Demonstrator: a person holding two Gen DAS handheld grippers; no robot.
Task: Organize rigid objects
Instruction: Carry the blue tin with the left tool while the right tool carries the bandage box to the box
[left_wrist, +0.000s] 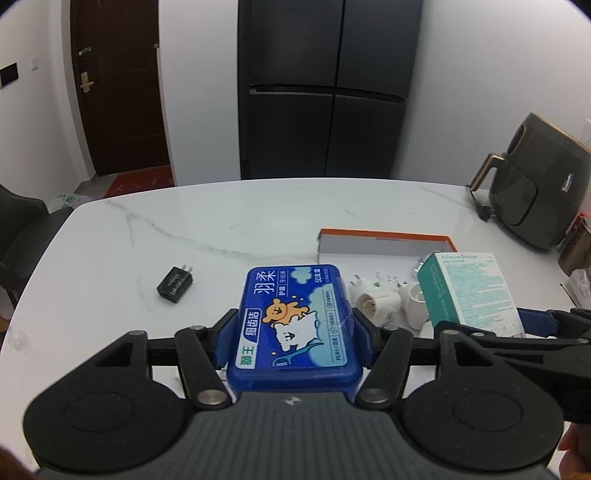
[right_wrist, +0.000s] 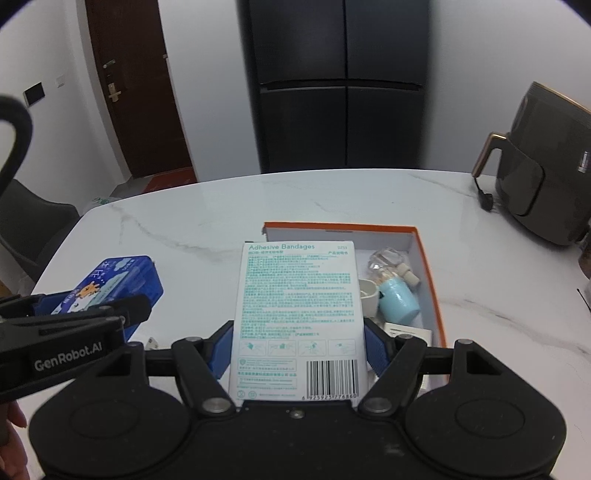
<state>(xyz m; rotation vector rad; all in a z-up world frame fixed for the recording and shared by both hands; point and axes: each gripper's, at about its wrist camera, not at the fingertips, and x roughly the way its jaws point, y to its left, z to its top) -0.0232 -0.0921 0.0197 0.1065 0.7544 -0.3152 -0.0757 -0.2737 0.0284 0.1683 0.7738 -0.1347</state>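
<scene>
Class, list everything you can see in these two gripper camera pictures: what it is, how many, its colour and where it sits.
Floss pick case: one, blue, held in the left gripper.
Adhesive bandage box: one, white with teal print, held in the right gripper.
Open box: one, orange rim, white inside, on the table.
Glass bottle: one, clear, inside the open box.
Light blue item: one, inside the open box.
Plug adapters: two, white, in the open box.
Charger: one, black, on the table, apart from the rest.
Table: one, white marble.
Air fryer: one, dark, table's far right.
Fridge: one, black, behind the table.
Door: one, brown.
Left gripper: black, blue pads.
Right gripper: black, blue pads.
</scene>
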